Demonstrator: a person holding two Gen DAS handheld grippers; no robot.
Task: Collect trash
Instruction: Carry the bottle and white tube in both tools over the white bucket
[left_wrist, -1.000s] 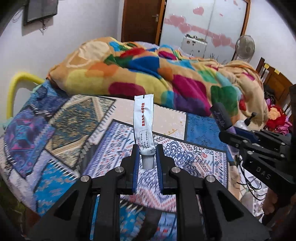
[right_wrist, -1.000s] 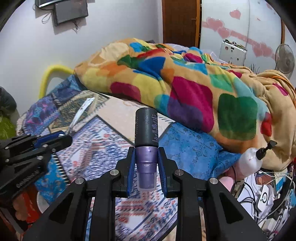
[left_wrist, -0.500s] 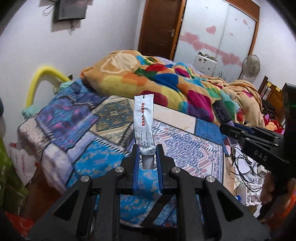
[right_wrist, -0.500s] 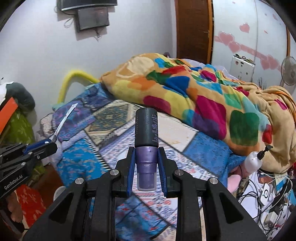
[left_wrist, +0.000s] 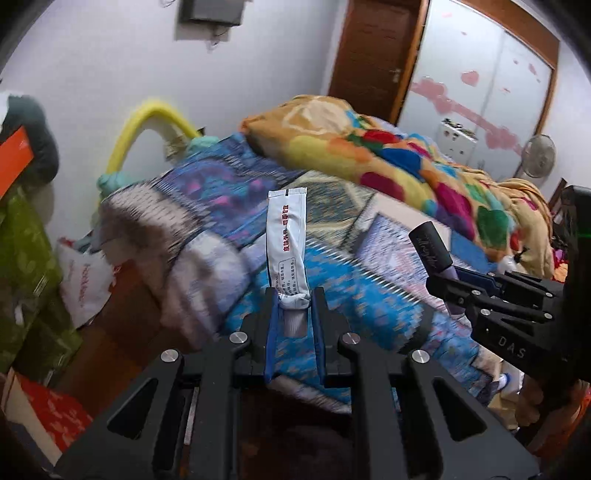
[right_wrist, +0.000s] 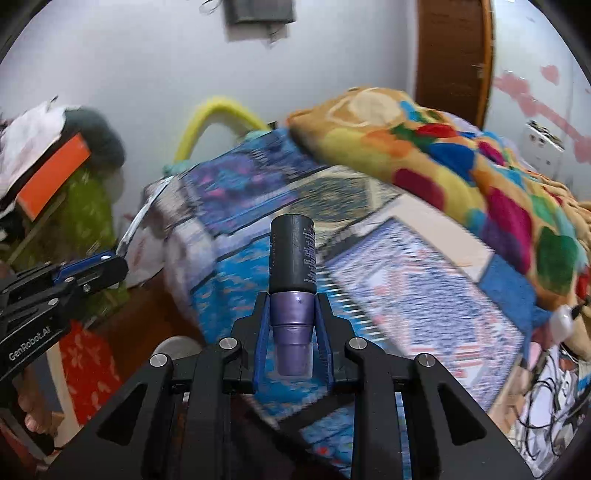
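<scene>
Left claw (left_wrist: 293, 308) is clamped on the neck end of a white squeeze tube (left_wrist: 287, 243), blue pads pressing both sides, jaws only narrowly apart. The tube stands up from the claw, crimped end on top, held in the air above the near corner of the bed (left_wrist: 332, 280). Red characters run down its face, with a boxed block of small dark print below; the glyphs look Chinese, too small to read.

Right claw (right_wrist: 293, 325) is closed on a purple bottle (right_wrist: 292, 321) with a black cap (right_wrist: 292, 254); pads grip the purple shoulder, cap pointing away from the camera. It is also held in the air over the bed's edge. Fine pale print on the cap is unreadable in the right wrist view. In the left wrist view the same cap (left_wrist: 430, 249) shows a cursive script word, not legible.

Readable writing: "DAS" on the right claw body (left_wrist: 511, 350) as seen from the left wrist view; "GenRobot.AI" on the left claw body (right_wrist: 29, 345) as seen from the right wrist view. A white plastic bag (left_wrist: 86, 280) on the floor beside the bed carries red lettering, blurred.

The bed has a patchwork patterned cover, motion-blurred, and a multicolour blanket (left_wrist: 399, 162) heaped along the far side. A yellow curved tube (left_wrist: 147, 125) sits at the bed's head by the wall. A wooden door (left_wrist: 373, 55) stands behind, next to a wardrobe (left_wrist: 480, 85) with pink heart stickers.
</scene>
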